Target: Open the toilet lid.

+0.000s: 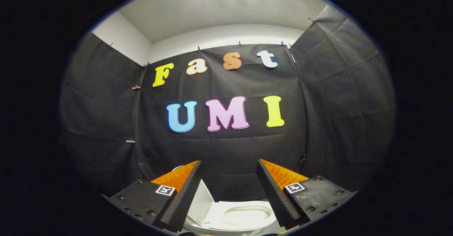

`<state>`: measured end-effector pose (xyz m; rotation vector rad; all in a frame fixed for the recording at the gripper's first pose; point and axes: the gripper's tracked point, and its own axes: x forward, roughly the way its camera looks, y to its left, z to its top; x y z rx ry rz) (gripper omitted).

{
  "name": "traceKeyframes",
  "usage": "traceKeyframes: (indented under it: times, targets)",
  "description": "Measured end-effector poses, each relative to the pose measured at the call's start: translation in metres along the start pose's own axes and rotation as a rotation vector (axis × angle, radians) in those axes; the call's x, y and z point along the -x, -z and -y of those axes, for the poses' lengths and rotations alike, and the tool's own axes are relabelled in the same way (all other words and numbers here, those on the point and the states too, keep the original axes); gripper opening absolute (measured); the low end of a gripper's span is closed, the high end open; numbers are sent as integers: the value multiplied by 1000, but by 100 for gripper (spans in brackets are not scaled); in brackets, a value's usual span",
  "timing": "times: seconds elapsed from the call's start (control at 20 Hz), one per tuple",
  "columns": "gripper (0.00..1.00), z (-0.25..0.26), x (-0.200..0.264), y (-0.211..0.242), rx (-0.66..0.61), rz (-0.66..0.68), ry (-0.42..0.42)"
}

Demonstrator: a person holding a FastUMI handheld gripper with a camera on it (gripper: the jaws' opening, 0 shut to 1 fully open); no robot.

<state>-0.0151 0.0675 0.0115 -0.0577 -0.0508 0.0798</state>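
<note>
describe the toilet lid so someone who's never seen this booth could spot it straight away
Start at the black cloth wall, then drop to the white toilet seen between the open gripper fingers. The toilet lid is the flat white panel standing raised beside the bowl opening, next to the left finger: thin and tilted upright, unlike the rounded seat.

Your gripper hangs level with its two fingers spread wide apart, clamping nothing, touching nothing.

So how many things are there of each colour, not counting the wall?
White: 3, the lid, the seat and the bowl.
Black: 1, the tongs, open with nothing between the fingers.
Total: 4.
</note>
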Motion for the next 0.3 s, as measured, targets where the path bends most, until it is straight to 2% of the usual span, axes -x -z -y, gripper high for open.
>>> traceKeyframes:
  times: [0.3]
  targets:
    - [96, -4, 0, 1, 6, 1, -4]
